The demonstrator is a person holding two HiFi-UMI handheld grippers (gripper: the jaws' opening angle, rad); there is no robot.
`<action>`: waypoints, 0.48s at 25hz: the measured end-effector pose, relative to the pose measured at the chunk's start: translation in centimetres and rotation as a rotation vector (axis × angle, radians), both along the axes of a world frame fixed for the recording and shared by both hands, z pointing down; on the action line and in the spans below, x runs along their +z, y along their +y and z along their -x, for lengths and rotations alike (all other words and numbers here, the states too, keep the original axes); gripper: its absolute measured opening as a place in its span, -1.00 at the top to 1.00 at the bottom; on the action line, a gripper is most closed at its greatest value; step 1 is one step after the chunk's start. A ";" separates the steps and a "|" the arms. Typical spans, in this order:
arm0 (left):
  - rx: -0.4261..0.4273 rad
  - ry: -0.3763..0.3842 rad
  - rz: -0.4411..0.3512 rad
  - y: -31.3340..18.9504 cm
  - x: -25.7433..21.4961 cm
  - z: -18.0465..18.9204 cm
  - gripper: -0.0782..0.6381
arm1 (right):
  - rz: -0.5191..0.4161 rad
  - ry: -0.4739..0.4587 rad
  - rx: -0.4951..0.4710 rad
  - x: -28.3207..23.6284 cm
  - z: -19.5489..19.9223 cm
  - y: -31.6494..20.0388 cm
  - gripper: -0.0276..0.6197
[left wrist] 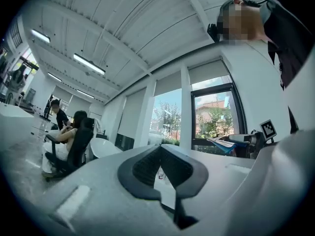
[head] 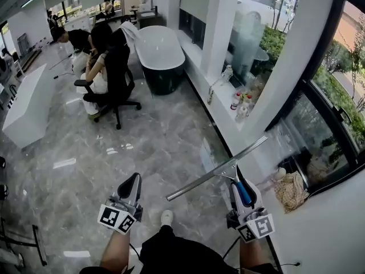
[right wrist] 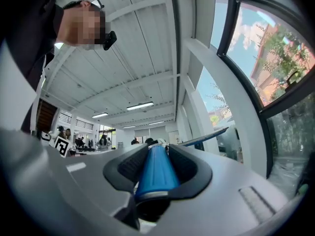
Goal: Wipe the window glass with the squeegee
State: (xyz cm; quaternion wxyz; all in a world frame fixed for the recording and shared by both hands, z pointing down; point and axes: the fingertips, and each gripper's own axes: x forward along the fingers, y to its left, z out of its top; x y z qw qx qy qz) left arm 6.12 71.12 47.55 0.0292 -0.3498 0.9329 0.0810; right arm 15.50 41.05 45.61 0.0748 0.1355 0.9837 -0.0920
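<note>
My right gripper (head: 238,182) is shut on the squeegee's blue handle (head: 244,193), which also fills the jaws in the right gripper view as a blue handle (right wrist: 156,173). The squeegee's long metal blade (head: 215,169) slants up to the right, in front of the white pillar, apart from the window glass (head: 321,131) at the right. My left gripper (head: 130,186) hangs at lower left over the floor, its jaws together with nothing between them; the left gripper view shows the same left gripper (left wrist: 160,168) shut and empty.
A white sill (head: 225,104) carries small bottles (head: 238,100). A bag (head: 291,190) lies by the glass. A freestanding bathtub (head: 159,53) stands at the back. People sit on an office chair (head: 117,79) at the left, next to a white counter (head: 28,104).
</note>
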 end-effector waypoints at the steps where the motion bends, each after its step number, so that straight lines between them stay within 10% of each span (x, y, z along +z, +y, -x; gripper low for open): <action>1: 0.024 -0.004 -0.008 -0.6 -0.1 1.5 0.77 | 0.005 0.001 0.023 -0.2 0.8 -0.4 0.51; 12: 0.256 -0.011 -0.016 -4.5 0.4 14.8 0.77 | 0.021 -0.021 0.245 -1.4 8.0 -2.2 0.51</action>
